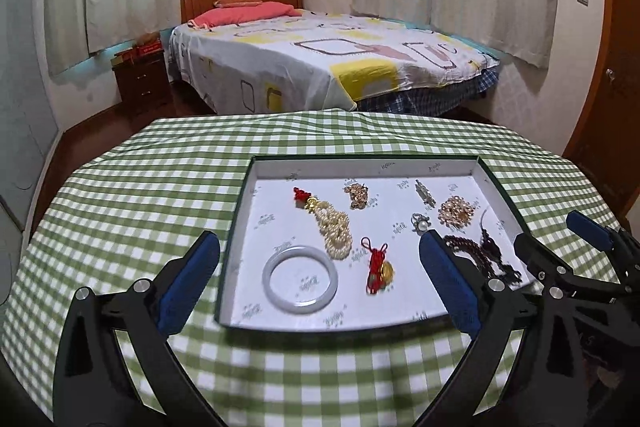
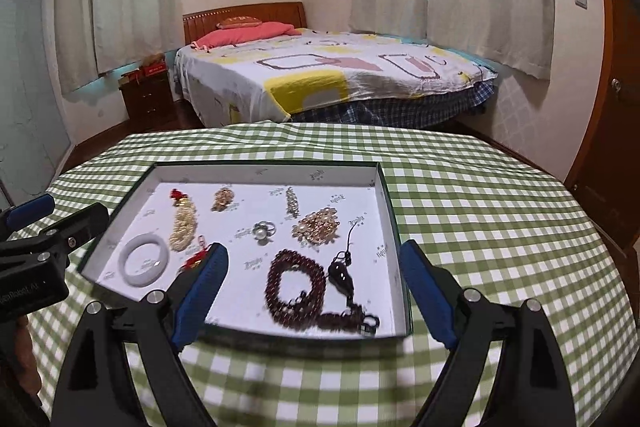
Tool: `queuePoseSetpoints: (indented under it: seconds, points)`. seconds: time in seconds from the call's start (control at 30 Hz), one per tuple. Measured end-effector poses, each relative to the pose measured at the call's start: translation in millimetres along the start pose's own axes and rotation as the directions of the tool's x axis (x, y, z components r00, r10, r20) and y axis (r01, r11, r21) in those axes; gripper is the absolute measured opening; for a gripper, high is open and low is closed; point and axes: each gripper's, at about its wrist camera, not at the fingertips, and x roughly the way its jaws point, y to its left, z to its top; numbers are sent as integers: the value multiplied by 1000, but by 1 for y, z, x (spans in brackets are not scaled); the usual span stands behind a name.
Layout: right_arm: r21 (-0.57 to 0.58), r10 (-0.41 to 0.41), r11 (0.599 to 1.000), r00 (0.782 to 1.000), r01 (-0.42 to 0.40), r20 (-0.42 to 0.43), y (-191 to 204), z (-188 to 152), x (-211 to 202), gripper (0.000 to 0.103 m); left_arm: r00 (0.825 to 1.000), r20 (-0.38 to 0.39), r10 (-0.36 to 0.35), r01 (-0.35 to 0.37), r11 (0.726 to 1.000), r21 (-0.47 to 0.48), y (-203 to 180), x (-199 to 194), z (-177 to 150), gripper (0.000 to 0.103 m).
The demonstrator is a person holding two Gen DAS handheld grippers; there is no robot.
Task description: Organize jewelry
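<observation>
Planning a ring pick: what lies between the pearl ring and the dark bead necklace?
Bare white lining separates pearl ring and dark bead necklace, shown in the right wrist view.

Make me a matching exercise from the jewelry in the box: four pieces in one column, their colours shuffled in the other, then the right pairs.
Things:
1. bangle
2. bead necklace
3. knotted charm
4. pearl strand

Colours:
A. dark reddish brown
B. cream
C. milky white
D. red and gold

Pairs: 1-C, 2-A, 3-D, 4-B
</observation>
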Motion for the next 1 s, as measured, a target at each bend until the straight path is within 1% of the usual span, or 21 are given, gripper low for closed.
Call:
queuePoseSetpoints:
  seconds: [0.27, 0.37, 0.57, 0.7, 1.0]
  points:
    - [-8, 27, 1000, 998, -27, 49, 10, -1, -53, 85, 998, 46, 51, -51, 999, 2, 13, -61, -8, 98]
    - [-22, 41, 999, 997, -40, 69, 14, 1, -73, 85, 995, 68, 68, -68, 998, -11, 19, -85, -8, 98]
    - [-41, 57, 998, 992, -53, 110, 20, 3, -110, 85, 991, 108, 78, -75, 997, -32, 24, -129, -9, 98]
    - [-51, 63, 997, 989, -56, 134, 23, 3, -131, 85, 987, 142, 72, -66, 997, -46, 26, -157, -10, 98]
    - [-60, 70, 996, 980, -60, 187, 25, -5, -169, 85, 976, 202, 82, -75, 996, -45, 27, -200, -18, 98]
